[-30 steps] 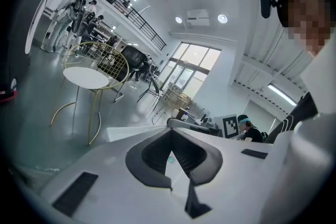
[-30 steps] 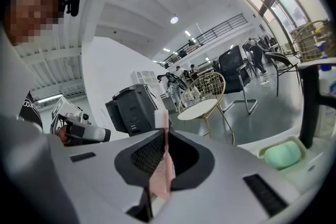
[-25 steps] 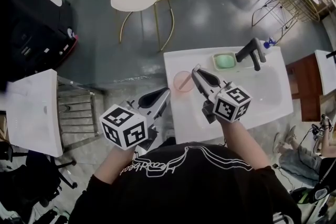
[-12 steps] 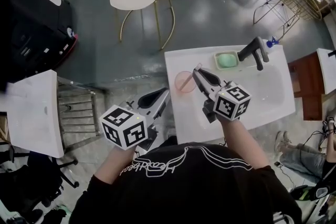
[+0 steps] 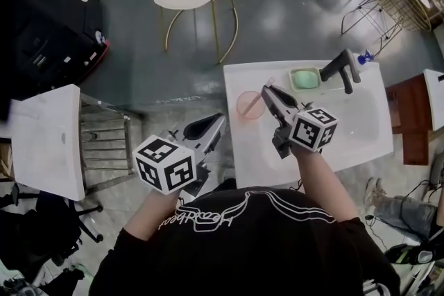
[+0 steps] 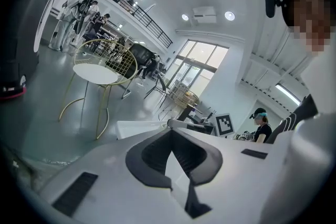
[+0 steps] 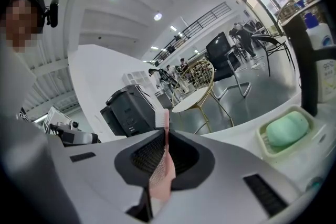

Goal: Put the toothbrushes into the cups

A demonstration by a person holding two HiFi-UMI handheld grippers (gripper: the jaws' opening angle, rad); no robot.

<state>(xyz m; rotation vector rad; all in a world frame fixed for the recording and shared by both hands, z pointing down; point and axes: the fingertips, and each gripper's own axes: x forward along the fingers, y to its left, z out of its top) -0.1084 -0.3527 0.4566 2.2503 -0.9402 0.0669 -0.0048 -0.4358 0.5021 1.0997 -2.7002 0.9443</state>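
The white worktop (image 5: pixel 347 142) fills the 3 o'clock side of the head view, with a black tap (image 5: pixel 343 66) and a green soap dish (image 5: pixel 304 79) along its 12 o'clock edge. The left gripper (image 5: pixel 219 119) hangs off the worktop's 9 o'clock side over the floor, tongs pressed together on nothing. The right gripper (image 5: pixel 270 90) is above the worktop, tongs pinching a pink toothbrush (image 7: pixel 160 173) by its handle, bristle end up. The pink cup (image 5: pixel 238 106) stands near the worktop's 10 o'clock corner, just at 8 o'clock from the right tongs. The brush's lower end slants down over its mouth, though whether it has passed the rim cannot be told. I judge the task to be at its first placing. The brush is gripped but not yet let go, and no second cup or second toothbrush shows in these views.
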